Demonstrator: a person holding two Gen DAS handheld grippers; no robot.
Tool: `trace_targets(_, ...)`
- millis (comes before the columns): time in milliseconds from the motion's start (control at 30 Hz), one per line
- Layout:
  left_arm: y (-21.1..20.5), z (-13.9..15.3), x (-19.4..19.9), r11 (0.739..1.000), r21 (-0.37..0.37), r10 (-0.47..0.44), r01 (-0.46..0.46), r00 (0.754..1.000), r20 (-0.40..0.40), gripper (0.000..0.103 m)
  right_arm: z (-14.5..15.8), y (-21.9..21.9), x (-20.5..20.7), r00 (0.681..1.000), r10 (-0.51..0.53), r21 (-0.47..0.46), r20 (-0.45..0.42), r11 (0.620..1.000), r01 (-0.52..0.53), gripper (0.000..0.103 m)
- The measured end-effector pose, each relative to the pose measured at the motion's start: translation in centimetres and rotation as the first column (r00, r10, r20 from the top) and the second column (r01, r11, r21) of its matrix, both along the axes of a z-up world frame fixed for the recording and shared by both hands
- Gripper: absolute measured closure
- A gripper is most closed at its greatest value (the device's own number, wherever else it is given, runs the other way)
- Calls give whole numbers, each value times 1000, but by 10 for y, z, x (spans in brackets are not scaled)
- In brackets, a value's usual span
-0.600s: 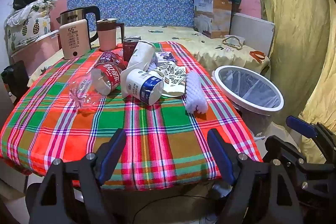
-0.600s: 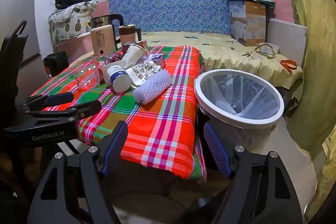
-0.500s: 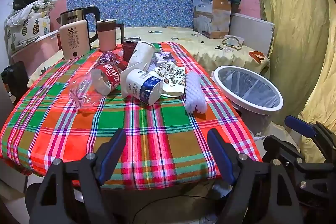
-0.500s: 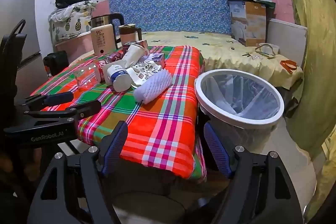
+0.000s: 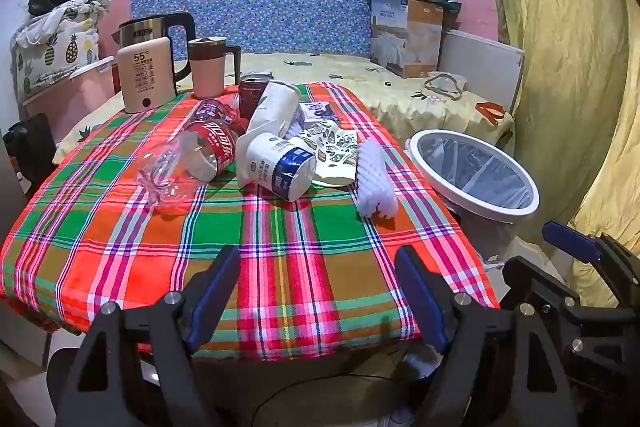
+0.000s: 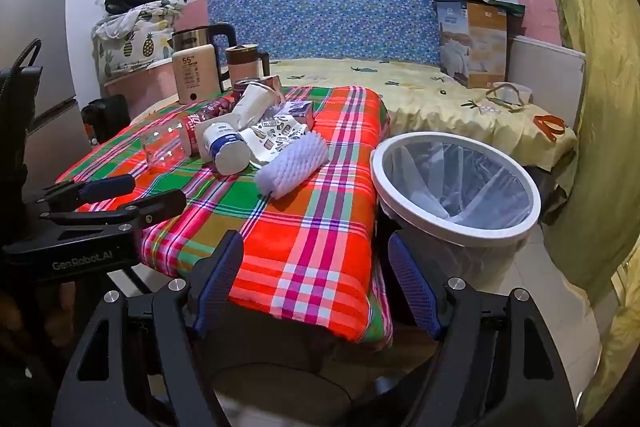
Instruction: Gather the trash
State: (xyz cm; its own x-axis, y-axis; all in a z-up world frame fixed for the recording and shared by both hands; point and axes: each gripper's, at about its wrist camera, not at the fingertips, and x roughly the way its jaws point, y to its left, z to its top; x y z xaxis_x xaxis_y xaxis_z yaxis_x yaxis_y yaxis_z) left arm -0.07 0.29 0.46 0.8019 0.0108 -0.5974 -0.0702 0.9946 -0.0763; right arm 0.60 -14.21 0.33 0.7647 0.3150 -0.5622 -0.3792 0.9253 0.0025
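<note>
Several cups (image 5: 280, 167) beside foam sleeve (image 5: 374, 183), kettle (image 5: 154, 31) behind.

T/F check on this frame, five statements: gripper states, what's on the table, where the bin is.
1. Both the left gripper and the right gripper are open and empty. True.
2. The white foam sleeve is already in the bin. False: it lies on the plaid tablecloth.
3. The trash bin stands off the table's right side, lined with a bag. True.
4. The paper cup stands upright. False: it lies on its side.
5. The clear plastic bottle is held by the left gripper. False: it lies on the table, untouched.
</note>
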Motion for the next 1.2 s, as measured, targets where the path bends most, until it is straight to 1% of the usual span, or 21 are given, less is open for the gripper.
trace_targets(233,3,1,-4,1000,-10,-2,2,1000,9,22,2,-1,-1,1000,-6,-1,5,1000,6,27)
trace_targets(1200,10,5,-8,1000,-8,0,0,1000,20,22,4,-3,1,1000,-10,0,2,1000,10,27)
